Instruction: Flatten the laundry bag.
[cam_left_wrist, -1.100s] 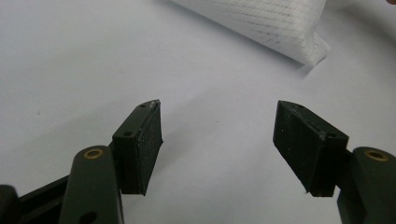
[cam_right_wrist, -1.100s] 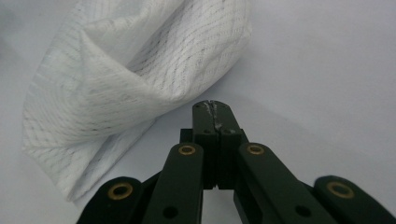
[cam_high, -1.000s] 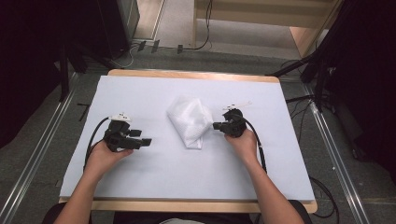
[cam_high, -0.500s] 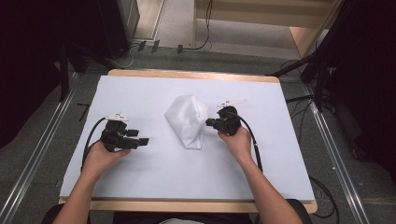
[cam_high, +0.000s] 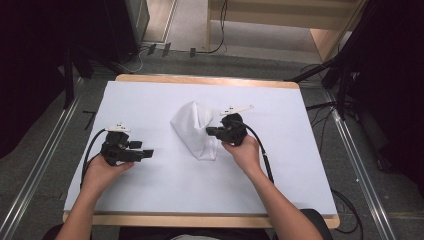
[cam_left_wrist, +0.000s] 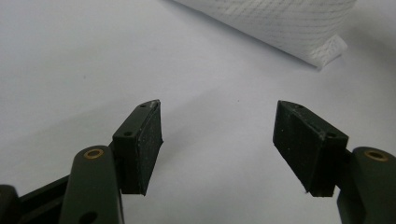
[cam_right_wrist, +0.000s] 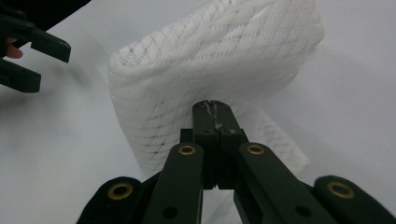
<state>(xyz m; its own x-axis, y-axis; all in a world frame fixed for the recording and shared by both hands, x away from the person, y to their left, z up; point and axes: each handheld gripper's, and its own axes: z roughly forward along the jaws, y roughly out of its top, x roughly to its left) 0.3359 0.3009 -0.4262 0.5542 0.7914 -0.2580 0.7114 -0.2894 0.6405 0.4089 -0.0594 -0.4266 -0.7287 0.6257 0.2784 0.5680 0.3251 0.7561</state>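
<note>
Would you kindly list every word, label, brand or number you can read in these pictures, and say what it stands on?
None can be read.
The white mesh cloth bears no print or tag.
The white table cover is blank.
The left tongs and right tongs carry no lettering; small dark marks on the pale plate atop the right tongs are too small to read.

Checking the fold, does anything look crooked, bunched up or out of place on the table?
The white cloth is bunched and folded unevenly, one edge lifted by the shut right gripper. The left gripper rests open, apart from it. Nothing spilled or damaged.
</note>
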